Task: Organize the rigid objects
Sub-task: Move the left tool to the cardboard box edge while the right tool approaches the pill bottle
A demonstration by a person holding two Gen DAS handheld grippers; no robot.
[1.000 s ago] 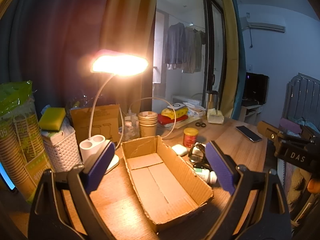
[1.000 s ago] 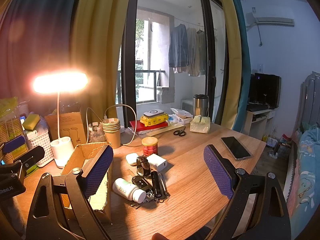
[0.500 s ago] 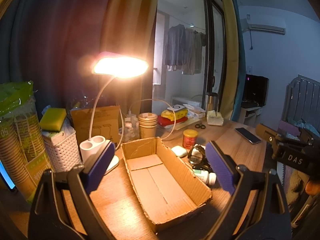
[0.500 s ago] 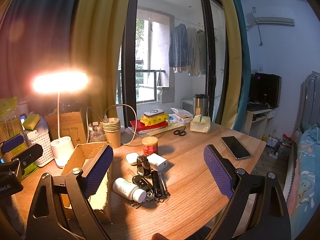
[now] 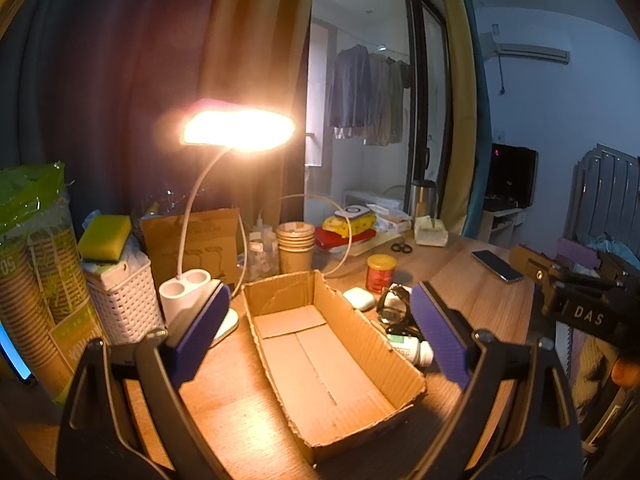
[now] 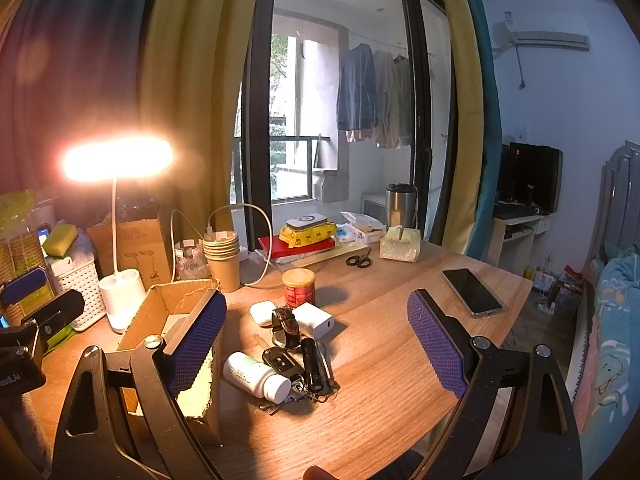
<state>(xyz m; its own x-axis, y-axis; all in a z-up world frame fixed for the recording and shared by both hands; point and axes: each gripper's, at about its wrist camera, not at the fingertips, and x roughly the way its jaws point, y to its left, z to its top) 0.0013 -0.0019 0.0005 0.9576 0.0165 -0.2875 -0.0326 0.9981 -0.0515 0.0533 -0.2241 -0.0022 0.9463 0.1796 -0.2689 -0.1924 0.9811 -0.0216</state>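
An open empty cardboard box (image 5: pixel 324 356) lies on the wooden desk, between my left gripper's fingers in the left wrist view. My left gripper (image 5: pixel 320 328) is open and empty above it. Right of the box lies a pile: a white pill bottle (image 6: pixel 256 374), a car key (image 6: pixel 282 360), a black flashlight (image 6: pixel 312 366), a watch (image 6: pixel 285 326), a white charger (image 6: pixel 316 320), a white earbud case (image 6: pixel 263 313) and a red can (image 6: pixel 298 288). My right gripper (image 6: pixel 316 348) is open and empty, held above the pile. The box also shows in the right wrist view (image 6: pixel 168 320).
A lit desk lamp (image 5: pixel 188 292) and white basket (image 5: pixel 120 300) stand left of the box. Stacked paper cups (image 6: pixel 221 256), books, scissors (image 6: pixel 358 261) and a tissue pack (image 6: pixel 400 244) sit at the back. A phone (image 6: pixel 472 292) lies near the right edge.
Both grippers have held nearly still. The left view has shifted very slightly; nothing was picked up or released.
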